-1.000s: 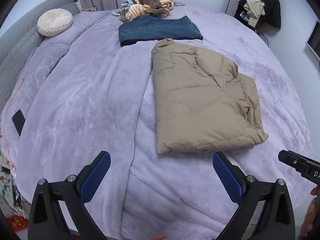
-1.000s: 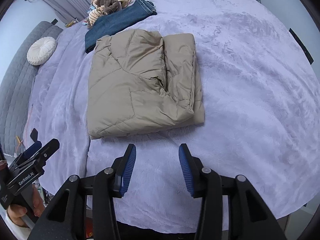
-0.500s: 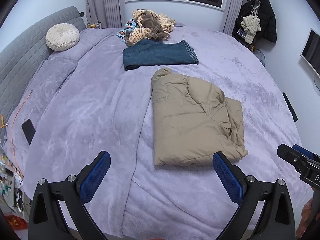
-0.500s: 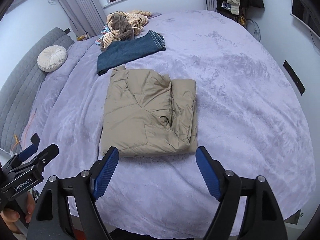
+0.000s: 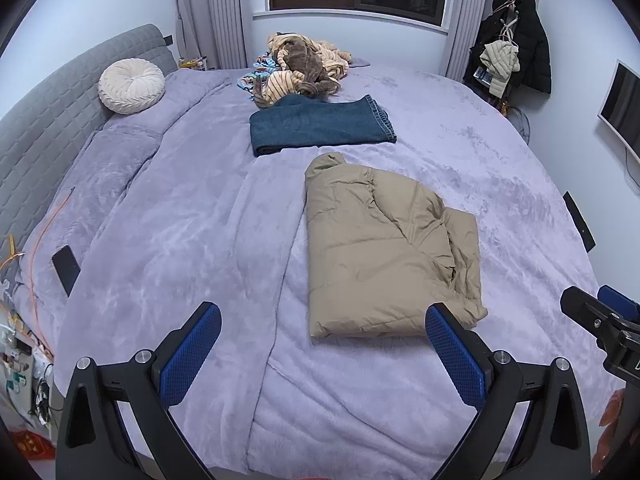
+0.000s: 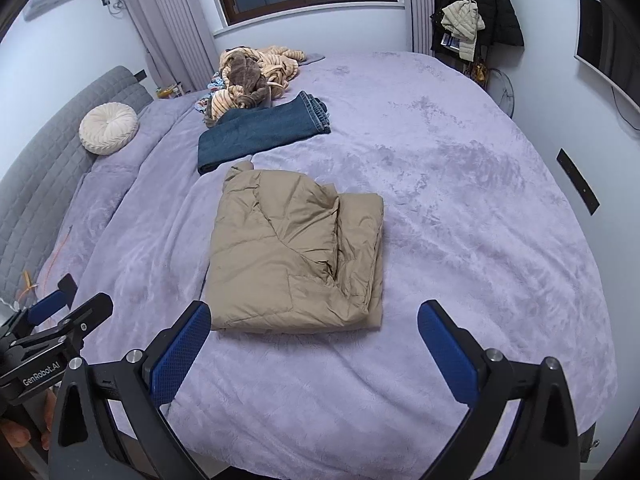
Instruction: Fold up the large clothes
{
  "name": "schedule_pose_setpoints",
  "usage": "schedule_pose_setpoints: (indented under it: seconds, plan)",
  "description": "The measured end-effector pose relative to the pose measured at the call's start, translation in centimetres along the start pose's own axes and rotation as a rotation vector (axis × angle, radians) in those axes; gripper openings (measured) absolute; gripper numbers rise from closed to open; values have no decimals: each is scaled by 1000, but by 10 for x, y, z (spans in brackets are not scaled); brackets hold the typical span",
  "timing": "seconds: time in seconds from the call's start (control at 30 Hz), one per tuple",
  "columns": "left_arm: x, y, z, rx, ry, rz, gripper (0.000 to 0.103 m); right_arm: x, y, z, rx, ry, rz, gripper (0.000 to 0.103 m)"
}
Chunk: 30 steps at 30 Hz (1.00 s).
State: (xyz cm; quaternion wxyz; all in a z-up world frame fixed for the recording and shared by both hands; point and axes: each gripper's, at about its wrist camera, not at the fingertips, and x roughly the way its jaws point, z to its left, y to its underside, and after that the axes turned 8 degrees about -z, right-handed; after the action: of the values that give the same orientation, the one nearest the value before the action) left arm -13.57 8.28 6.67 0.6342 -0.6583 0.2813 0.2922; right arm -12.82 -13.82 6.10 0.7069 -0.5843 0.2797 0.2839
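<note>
A tan puffer jacket (image 5: 380, 248) (image 6: 296, 256) lies folded into a rough rectangle on the lilac bed cover (image 5: 180, 240) (image 6: 480, 220). My left gripper (image 5: 320, 344) hangs above the bed's near edge with its blue pads wide apart and nothing between them; the jacket's near hem lies just beyond its right pad. My right gripper (image 6: 314, 340) is held short of the jacket too, its jaws still opening to full width with nothing between them. Each gripper shows at the edge of the other's view: the right gripper (image 5: 600, 320), the left gripper (image 6: 60, 320).
Folded dark blue jeans (image 5: 320, 126) (image 6: 260, 132) lie beyond the jacket, with a heap of striped and brown clothes (image 5: 300, 68) (image 6: 252, 74) behind them. A round cream cushion (image 5: 132, 86) leans on the grey headboard. A black phone (image 5: 66, 266) lies at the left.
Both grippers have risen and drawn back from the jacket, so more of the bed and the window shows. The right gripper's jaws have spread from half open to wide. The jacket has not moved.
</note>
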Motion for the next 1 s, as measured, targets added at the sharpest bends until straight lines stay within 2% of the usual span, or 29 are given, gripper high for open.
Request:
schedule_pose_setpoints:
  seconds: [1.0]
  plan:
    - [-7,6,1,-2,-2,-3,102,-4,2,0,-2,-2,1,103]
